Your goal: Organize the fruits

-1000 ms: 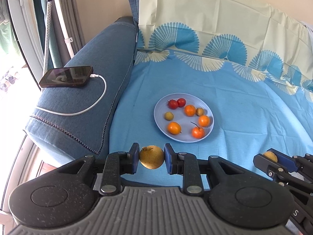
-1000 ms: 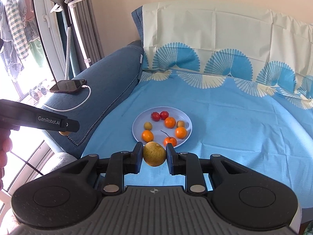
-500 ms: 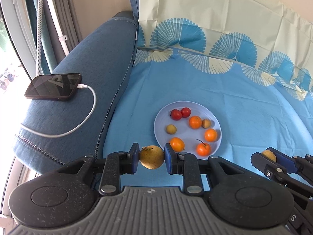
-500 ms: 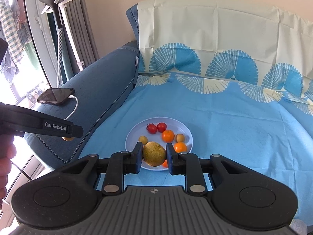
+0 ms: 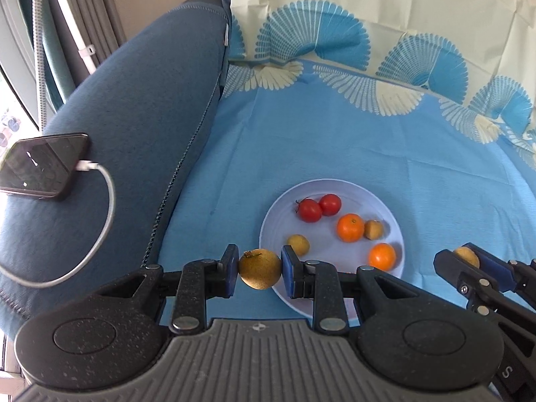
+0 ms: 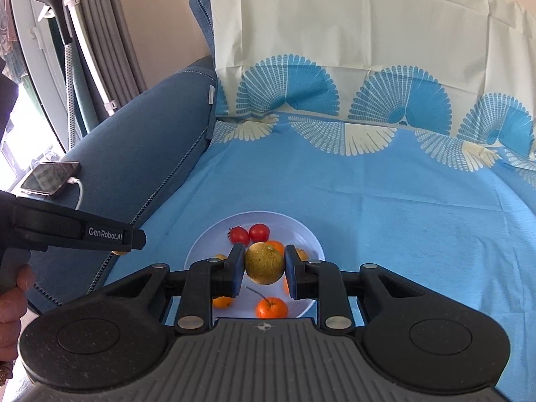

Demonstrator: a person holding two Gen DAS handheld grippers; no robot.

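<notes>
Now each hand-held gripper, left and right, pinches a round yellow-brown fruit; roughly seven already fill my pale round plate.

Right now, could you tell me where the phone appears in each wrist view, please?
Left wrist: phone at far left, mid-height, on the sofa arm, cable plugged in.
Right wrist: phone small at left edge, above the left gripper.
Shared landmark: the plate.
</notes>
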